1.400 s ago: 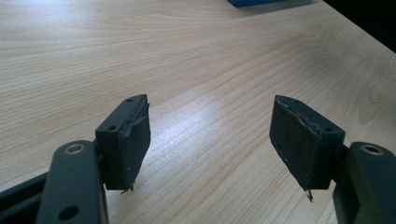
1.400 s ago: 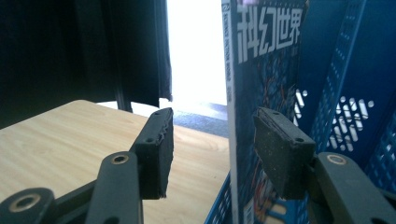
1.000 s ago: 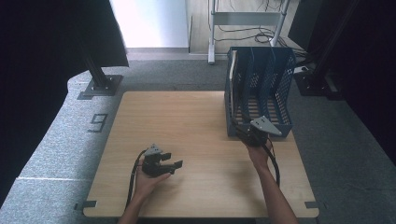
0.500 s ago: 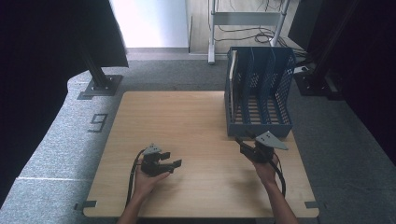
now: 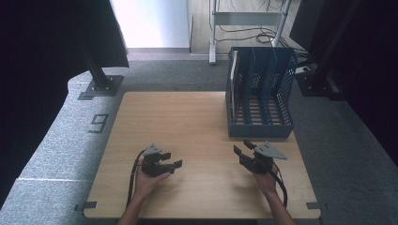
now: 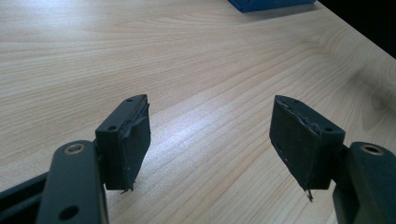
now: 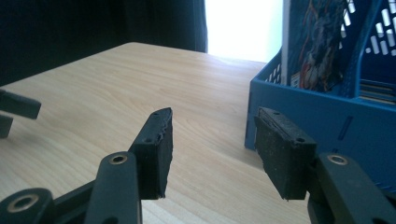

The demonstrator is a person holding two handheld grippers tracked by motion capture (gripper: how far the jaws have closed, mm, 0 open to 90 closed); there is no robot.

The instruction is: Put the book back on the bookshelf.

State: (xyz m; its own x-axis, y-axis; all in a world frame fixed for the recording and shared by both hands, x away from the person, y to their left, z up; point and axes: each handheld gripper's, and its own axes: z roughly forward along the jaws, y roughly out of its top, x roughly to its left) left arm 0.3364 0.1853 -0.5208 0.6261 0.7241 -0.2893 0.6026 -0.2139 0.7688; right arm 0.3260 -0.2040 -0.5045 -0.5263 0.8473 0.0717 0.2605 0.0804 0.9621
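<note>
Right gripper (image 5: 245, 148) back from slotted blue file rack (image 5: 260, 129)

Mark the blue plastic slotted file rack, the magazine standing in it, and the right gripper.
Blue plastic slotted file rack (image 5: 259, 131), high view, front wall.
Magazine (image 7: 314, 42), right gripper view, cover.
Right gripper (image 5: 243, 147), high view, between fingertips.

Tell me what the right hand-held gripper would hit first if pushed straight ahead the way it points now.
Probably the front wall of the blue file rack. The right hand-held gripper, jaws open and empty, points just past the rack's near left corner, so it might graze that corner or slide along bare table; depth is unclear.
</note>
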